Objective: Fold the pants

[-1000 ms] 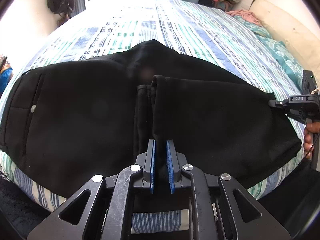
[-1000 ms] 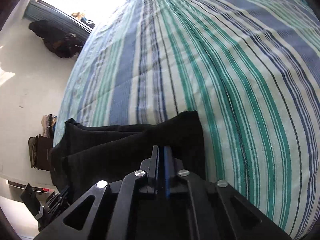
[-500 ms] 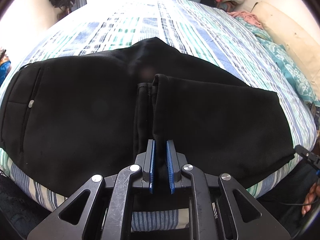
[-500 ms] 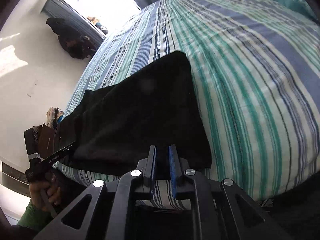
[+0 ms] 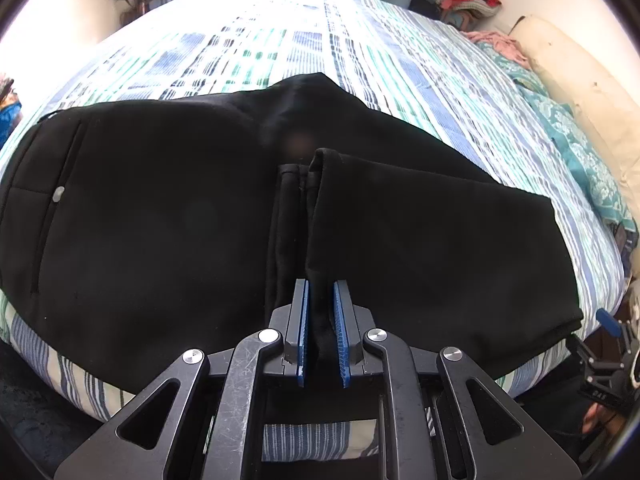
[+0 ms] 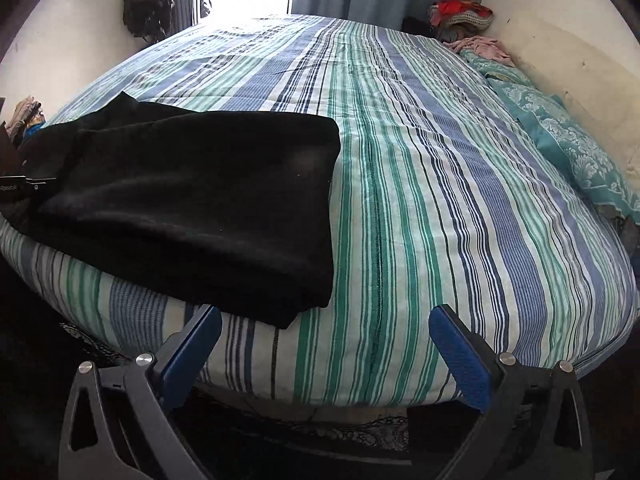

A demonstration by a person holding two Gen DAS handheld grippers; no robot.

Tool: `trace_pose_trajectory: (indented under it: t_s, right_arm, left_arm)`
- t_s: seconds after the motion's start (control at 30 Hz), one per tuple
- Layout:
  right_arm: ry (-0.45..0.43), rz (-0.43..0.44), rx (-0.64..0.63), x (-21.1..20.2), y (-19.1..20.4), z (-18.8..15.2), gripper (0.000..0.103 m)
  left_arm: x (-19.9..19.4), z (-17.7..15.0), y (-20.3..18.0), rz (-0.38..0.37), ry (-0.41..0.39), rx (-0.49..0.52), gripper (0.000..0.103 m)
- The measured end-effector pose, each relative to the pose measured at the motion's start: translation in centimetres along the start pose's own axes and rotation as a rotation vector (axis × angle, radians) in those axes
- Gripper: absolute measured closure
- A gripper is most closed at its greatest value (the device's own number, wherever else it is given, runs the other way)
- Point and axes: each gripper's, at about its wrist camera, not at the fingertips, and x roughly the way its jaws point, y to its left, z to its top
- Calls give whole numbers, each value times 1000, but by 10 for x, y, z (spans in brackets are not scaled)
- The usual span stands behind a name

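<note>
Black pants [image 5: 160, 216] lie on the striped bed, the legs folded back over the upper part. My left gripper [image 5: 321, 320] is shut on the leg hems at the pants' near edge, cloth pinched between its blue pads. In the right wrist view the folded pants [image 6: 192, 208] lie at the left of the bed. My right gripper [image 6: 324, 344] is open and empty, held off the bed's near edge, to the right of the fold's corner. It also shows at the lower right of the left wrist view [image 5: 608, 360].
The striped bedspread [image 6: 440, 184] stretches away to the right and far side. A teal pillow [image 6: 568, 148] and pink cloth [image 6: 484, 46] lie along the right wall. A clothes pile [image 6: 460, 12] sits in the far corner. A dark bag [image 6: 148, 0] hangs by the window.
My right gripper let go of the pants' folded end, opened wide and pulled back off the bed's edge. My left gripper stayed shut on the hems in the same place.
</note>
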Motion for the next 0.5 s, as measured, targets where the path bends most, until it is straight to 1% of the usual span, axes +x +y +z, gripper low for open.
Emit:
trace_pose_trajectory:
  t_s: [0.1,0.13,0.2,0.23,0.27,0.3,0.37,0.5]
  right_arm:
    - [-12,-57,-22,10,1,5,1]
    - [-26,-87,-28,11,0,6,3]
    - [-59,-165,15,9,-13,3,1]
    - [-55,-132,69,9,-24,-1,1]
    - [-27,-108,124,13,-32,-5,1]
    - [0,-90,152,17,-36,-7,1]
    - [8,-90,156,19,-34,-7,1]
    - [14,-72,169,18,-35,-6,1]
  left_arm:
    - [0,0,1,-4,-1,4,89]
    - [0,0,1,-5,-1,9,89]
    - [2,0,1,-32,10,13,89]
    - [3,0,0,-44,17,14,89]
    - [4,1,-1,-35,17,19,89]
    - [4,1,-3,-25,15,28,89]
    - [4,1,-5,-19,15,37,89]
    - [4,2,-1,-43,24,18,89]
